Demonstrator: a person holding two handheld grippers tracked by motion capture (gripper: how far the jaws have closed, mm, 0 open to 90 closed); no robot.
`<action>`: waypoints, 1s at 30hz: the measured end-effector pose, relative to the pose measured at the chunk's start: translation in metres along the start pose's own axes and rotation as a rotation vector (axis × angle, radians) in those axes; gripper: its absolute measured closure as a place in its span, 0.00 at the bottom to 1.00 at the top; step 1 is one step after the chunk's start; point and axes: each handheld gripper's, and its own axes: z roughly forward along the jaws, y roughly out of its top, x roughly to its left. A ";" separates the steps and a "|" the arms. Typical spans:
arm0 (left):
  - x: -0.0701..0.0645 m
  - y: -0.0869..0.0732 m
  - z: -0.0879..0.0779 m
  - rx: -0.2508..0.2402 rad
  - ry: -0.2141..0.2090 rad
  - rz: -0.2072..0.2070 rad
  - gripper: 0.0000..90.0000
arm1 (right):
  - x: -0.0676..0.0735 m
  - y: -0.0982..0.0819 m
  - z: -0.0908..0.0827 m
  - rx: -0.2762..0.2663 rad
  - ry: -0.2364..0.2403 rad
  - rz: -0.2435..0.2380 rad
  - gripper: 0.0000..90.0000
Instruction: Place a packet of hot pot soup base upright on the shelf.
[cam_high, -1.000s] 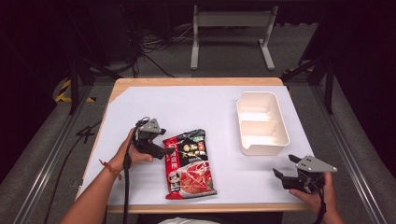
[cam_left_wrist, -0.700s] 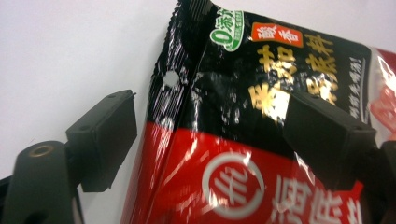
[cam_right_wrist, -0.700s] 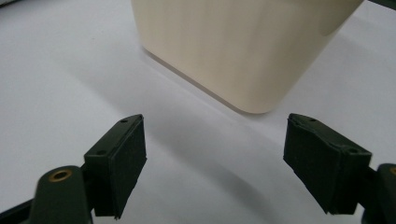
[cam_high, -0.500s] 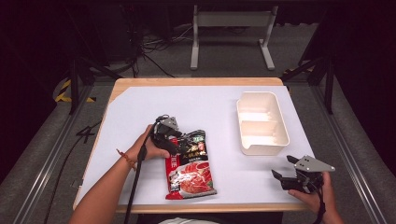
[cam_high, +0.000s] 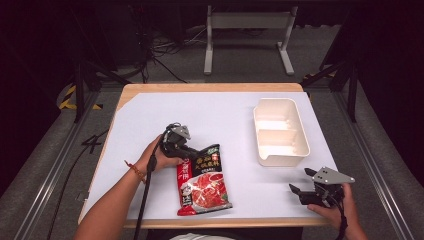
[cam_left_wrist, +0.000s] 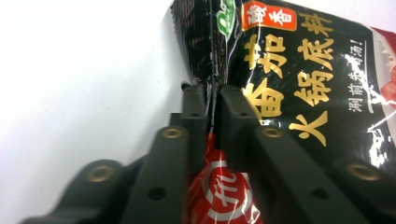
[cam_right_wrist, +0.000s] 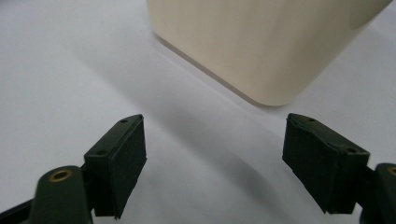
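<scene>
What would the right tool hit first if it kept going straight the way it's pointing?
Probably the tray. The open right tool points at the tray's near corner, with bare table between them; how far apart is unclear.

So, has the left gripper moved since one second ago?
Yes. In the high view the left gripper has gone rightward, toward the cream tray, and is now shut on the hotpot soup base packet.

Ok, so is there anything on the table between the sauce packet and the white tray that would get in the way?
Nothing visible does. The left gripper has its jaws shut on the upper edge of the sauce packet, and only bare white table lies between it and the two-compartment tray. The right gripper sits open near the front edge, off that path.
</scene>
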 end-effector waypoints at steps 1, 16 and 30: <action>0.000 0.000 0.000 0.000 0.000 0.000 0.92 | 0.000 0.000 0.000 0.000 0.000 0.000 0.23; -0.006 -0.010 -0.015 -0.050 0.123 0.010 0.95 | -0.002 0.000 -0.004 -0.020 -0.014 0.013 0.23; 0.000 -0.014 -0.017 -0.046 0.126 0.012 0.86 | -0.003 0.000 -0.004 -0.022 -0.021 0.014 0.23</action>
